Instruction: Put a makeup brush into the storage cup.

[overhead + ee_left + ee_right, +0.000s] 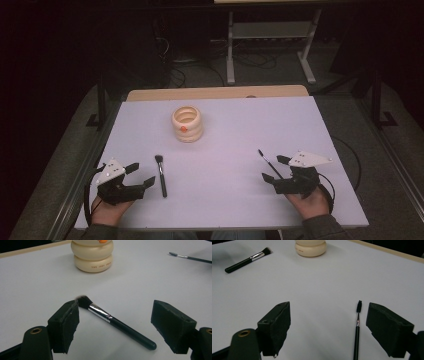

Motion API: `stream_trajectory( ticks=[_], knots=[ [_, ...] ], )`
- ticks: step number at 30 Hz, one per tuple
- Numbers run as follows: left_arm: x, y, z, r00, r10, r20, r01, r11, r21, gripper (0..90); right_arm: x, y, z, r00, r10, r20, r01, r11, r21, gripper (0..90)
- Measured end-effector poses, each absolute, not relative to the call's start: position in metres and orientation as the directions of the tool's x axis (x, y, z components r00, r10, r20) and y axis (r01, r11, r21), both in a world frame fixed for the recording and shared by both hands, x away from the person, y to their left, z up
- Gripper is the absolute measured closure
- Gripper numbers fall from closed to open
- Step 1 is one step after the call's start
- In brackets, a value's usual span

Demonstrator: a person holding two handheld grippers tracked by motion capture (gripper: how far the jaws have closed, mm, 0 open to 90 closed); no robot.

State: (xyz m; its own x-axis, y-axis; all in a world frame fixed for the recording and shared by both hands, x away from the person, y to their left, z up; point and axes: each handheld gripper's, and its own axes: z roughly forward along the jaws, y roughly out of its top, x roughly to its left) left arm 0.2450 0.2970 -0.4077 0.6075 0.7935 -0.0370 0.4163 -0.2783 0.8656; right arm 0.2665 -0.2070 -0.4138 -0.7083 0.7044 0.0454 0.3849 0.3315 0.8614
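**Two light brushes, each lying between released jaws**

The makeup brush (161, 175) is seen flat on the desk (235, 200) toward its left edge, bristles pointed at the far edge, with the left tool (141, 175) set low around it. In the left gripper view the jaws stand wide apart and the brush (117, 323) lies slantwise between them, its bristle tip close by one pad, though no pressing is visible. The thin liner brush (268, 162) is placed toward the right edge, and the right tool (274, 169) is likewise released about it; in the right gripper view the handle (356, 340) runs close beside one pad, untouched.

Both brushes are judged very light, stiff in the handle and soft only at the tip. The glossy black handles may slip (the thin one especially, and it could roll). A hold is best taken on the handle behind the metal ferrule (100, 312), never on the bristles. The ribbed cream holder (187, 124), standing well apart near the middle of the far edge, looks rigid and stable.
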Motion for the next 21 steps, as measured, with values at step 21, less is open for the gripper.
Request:
stream_trajectory(
  ticks=[21],
  knots=[
    [0.258,0.28,-0.414,0.605,0.795,-0.055,0.473,-0.303,0.828,26.6,0.269,-0.207,-0.417,-0.702,0.707,0.084,0.407,0.301,0.862,18.6]
  ],
)
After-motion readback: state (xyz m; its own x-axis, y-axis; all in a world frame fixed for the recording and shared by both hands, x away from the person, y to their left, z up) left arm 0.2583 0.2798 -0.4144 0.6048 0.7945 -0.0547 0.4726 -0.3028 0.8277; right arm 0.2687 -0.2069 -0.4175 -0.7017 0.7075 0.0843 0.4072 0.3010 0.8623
